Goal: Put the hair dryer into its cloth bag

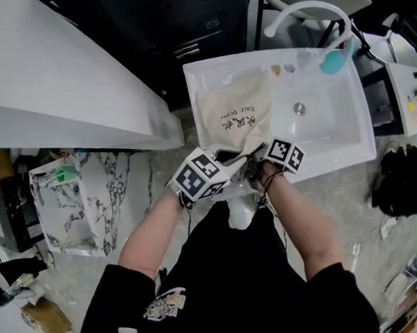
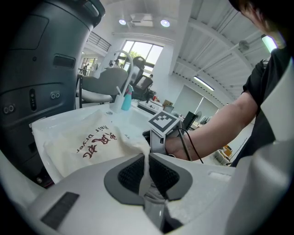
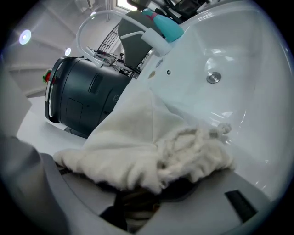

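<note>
One cloth bag (image 1: 233, 114) in sink (image 1: 338, 128) | left gripper (image 2: 148, 172) clamped on its edge | right gripper (image 3: 135, 188) spread wide, bag mouth bunched between

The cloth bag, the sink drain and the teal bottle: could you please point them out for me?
cloth bag (image 1: 229, 114), head view, on its printed face.
sink drain (image 1: 299, 109), head view, on the metal centre.
teal bottle (image 1: 334, 62), head view, on its body.

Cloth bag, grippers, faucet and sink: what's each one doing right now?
cloth bag: draped in the sink, mouth bunched up.
left gripper: shut on the bag's edge.
right gripper: wide, bunched cloth between; grip unclear.
faucet: off.
sink: no water pooled.
</note>
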Demonstrator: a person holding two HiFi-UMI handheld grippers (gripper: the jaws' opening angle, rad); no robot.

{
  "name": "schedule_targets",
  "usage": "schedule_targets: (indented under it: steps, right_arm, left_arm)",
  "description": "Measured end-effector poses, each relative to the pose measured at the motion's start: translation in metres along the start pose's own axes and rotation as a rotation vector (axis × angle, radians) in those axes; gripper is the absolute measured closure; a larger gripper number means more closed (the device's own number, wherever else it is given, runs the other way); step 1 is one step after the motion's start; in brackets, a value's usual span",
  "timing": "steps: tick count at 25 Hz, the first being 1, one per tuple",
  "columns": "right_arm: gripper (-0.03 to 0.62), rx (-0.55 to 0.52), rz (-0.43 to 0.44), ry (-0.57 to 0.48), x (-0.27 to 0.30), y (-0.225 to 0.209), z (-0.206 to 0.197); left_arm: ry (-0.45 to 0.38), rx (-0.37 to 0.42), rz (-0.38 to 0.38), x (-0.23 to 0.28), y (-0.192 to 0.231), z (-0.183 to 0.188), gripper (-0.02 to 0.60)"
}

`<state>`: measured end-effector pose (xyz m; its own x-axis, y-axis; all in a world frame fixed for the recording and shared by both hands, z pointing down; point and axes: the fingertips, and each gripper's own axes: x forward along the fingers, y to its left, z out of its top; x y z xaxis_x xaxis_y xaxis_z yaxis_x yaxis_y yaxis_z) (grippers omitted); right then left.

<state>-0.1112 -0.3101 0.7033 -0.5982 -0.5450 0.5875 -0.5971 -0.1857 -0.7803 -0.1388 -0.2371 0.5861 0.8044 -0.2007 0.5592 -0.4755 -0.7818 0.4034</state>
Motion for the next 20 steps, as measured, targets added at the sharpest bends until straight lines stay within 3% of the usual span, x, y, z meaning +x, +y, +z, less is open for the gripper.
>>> schedule_targets:
  steps: [9,20]
  right_arm:
    - [0.410,0.037,-0.006,-0.058,0.015,0.000,0.006]
    - [0.341,-0.032,0.063,0.126,0.000,0.007,-0.008]
  left_arm:
    - [0.012,-0.004,0.002,-0.002,0.006,-0.005,0.552]
    - [-0.007,-0.015,0.019,0.004,0.011,-0.009,0.549]
